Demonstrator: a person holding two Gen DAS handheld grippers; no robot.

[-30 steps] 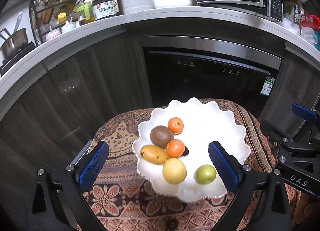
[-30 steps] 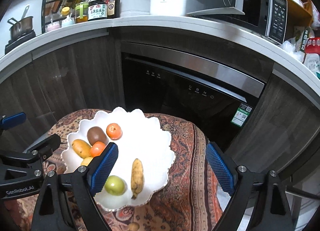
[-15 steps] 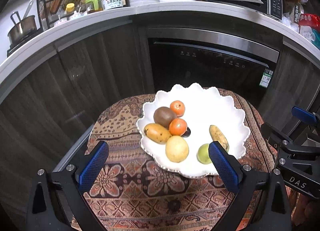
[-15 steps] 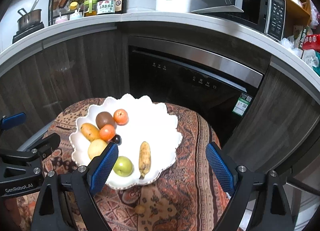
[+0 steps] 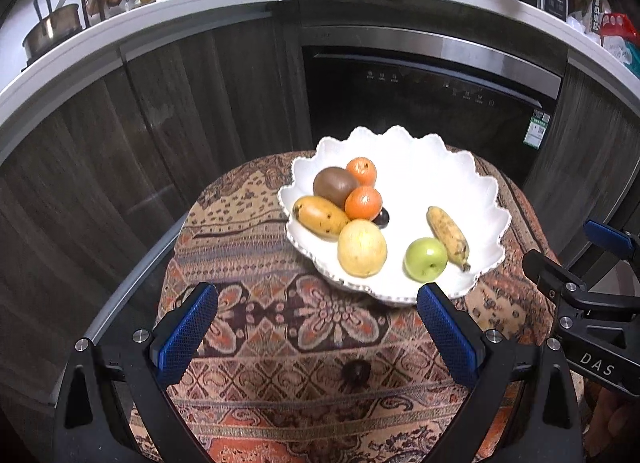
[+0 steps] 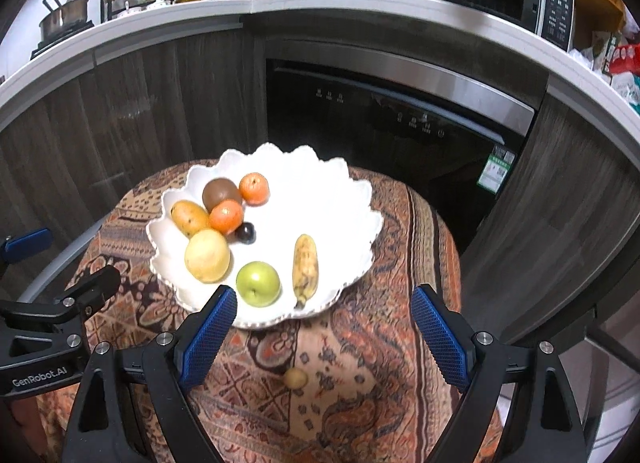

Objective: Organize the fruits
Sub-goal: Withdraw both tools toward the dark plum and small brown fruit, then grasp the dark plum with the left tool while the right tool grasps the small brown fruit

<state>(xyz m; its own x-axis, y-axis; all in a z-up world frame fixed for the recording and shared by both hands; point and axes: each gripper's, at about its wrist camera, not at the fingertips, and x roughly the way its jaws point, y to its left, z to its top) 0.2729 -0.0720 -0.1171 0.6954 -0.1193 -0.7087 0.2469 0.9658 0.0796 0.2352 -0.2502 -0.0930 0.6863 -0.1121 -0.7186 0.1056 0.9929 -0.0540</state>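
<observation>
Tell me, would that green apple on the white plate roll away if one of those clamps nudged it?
Probably. The green apple looks round and smooth, so a push would likely send it rolling. It lies near the low front rim of the white plate, which might not stop it. The banana beside it could block a roll that way.

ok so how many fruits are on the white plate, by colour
orange: 2, the back mandarin and the front one
yellow: 3, the spotted oval fruit, the round fruit and the banana
green: 1, the apple
brown: 1, the kiwi
dark: 1, the small berry
total: 8 on the white plate
</observation>
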